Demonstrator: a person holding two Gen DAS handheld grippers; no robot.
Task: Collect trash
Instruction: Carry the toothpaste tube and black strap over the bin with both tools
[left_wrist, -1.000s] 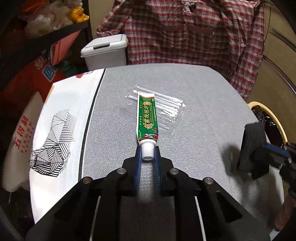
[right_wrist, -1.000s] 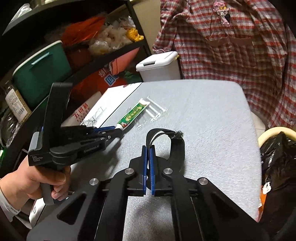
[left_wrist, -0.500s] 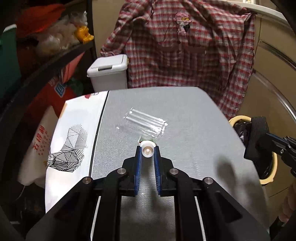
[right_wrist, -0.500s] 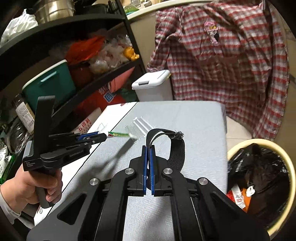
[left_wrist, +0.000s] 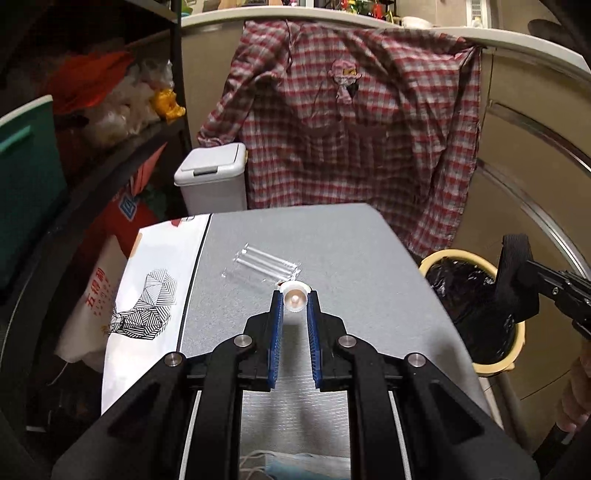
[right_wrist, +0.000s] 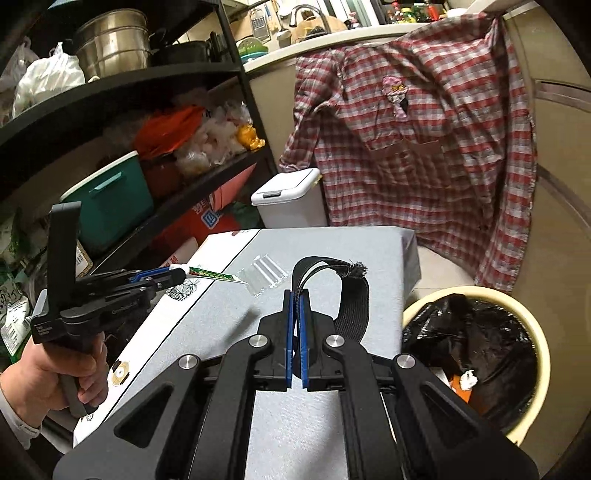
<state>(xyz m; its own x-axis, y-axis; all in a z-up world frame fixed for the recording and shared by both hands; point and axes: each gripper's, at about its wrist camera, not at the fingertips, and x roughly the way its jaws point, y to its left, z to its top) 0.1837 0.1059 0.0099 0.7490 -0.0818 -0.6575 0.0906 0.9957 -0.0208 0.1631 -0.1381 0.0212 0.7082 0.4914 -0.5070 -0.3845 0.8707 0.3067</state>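
My left gripper (left_wrist: 294, 297) is shut on the white cap end of a green toothpaste tube (left_wrist: 294, 295), held above the grey table (left_wrist: 332, 236). From the right wrist view the toothpaste tube (right_wrist: 212, 275) sticks out level from the left gripper (right_wrist: 177, 275). My right gripper (right_wrist: 297, 295) is shut on a black elastic strap (right_wrist: 351, 295), which loops up over its fingers. In the left wrist view the strap (left_wrist: 515, 280) hangs beside the yellow bin with a black bag (left_wrist: 476, 288). A clear plastic wrapper (left_wrist: 266, 264) lies on the table.
The yellow bin (right_wrist: 532, 332) stands off the table's right edge and holds rubbish. A white lidded bin (left_wrist: 212, 177) and a plaid shirt (left_wrist: 351, 140) are behind the table. Shelves with bags stand on the left. A printed white bag (left_wrist: 147, 291) covers the table's left side. A blue face mask (left_wrist: 295, 465) lies near me.
The left gripper lifted the toothpaste tube off the table, leaving the wrapper there. The right gripper rose with the strap and swung right toward the yellow bin.
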